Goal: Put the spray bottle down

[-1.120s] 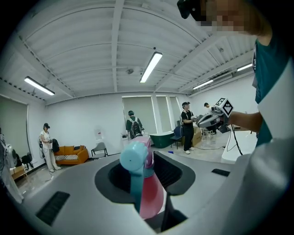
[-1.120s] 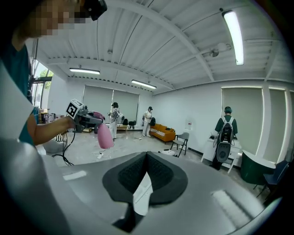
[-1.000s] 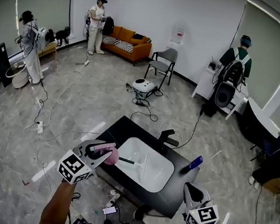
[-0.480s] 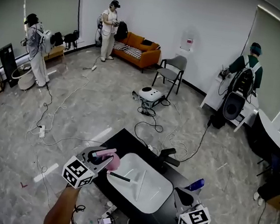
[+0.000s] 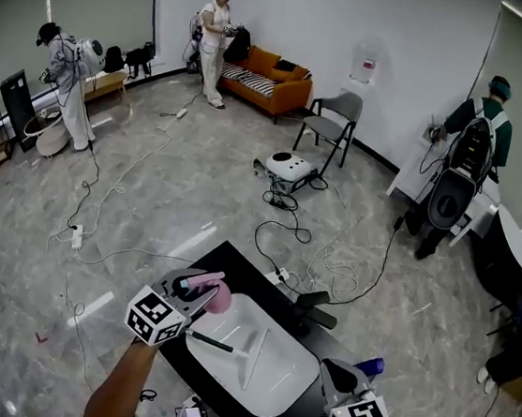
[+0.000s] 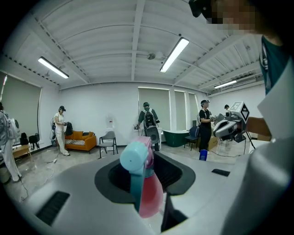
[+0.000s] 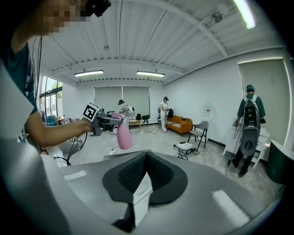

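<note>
Left gripper (image 5: 192,291) is clamped on 1 pink spray bottle (image 5: 219,298) w/ a teal head, gripped near the neck, body hanging down. You're holding it in the air over the left end of the black table (image 5: 235,264), just beside the rim of the white sink (image 5: 278,375); not set down yet. Right gripper (image 5: 337,373): jaws together, nothing in them, low at the table's right side, near 1 blue bottle (image 5: 370,365). Count: 2 grippers, 1 sink, 1 faucet (image 5: 310,308), 1 black-handled tool (image 5: 212,341) lying in the sink, 3 other people in the room. Your left forearm (image 5: 121,389) is bare, reaching in from the bottom edge, gripper approx. level.
</note>
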Tool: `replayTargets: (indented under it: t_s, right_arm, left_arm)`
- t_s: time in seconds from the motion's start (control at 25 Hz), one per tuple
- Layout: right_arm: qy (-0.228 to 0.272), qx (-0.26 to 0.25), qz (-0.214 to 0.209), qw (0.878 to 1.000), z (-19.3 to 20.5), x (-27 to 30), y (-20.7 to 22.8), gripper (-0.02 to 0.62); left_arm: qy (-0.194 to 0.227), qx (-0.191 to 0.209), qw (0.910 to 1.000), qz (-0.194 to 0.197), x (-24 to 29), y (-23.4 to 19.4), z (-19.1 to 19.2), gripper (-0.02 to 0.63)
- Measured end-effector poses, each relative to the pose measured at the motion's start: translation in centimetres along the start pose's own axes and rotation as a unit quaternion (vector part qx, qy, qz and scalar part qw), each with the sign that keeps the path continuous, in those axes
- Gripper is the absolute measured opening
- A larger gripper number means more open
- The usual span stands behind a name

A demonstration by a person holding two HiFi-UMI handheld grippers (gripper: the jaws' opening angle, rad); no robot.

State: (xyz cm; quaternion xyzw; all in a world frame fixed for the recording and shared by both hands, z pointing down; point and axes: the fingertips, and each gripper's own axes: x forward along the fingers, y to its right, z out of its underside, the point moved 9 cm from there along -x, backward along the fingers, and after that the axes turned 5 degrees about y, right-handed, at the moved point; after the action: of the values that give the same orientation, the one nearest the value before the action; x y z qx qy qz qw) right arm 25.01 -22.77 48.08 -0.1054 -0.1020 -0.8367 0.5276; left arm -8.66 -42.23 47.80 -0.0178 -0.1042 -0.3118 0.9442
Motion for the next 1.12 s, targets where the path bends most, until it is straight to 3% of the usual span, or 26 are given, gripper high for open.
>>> replayTargets:
  t_s: [0.68,1.12]
  right_arm:
    - [-0.027,0.045,0.001,0.999,6.9,3.3,7.7,0.011]
    - [-0.045,0.066,0.0,0.997,11.0,4.6,10.5,0.011]
  left_arm:
    - [-0.021,-0.04,0.9989,-0.015,15.5,-2.8,8.5,0.127]
    - [-0.035,-0.035,0.9984,-0.029,22.5,-3.7,13.6,0.127]
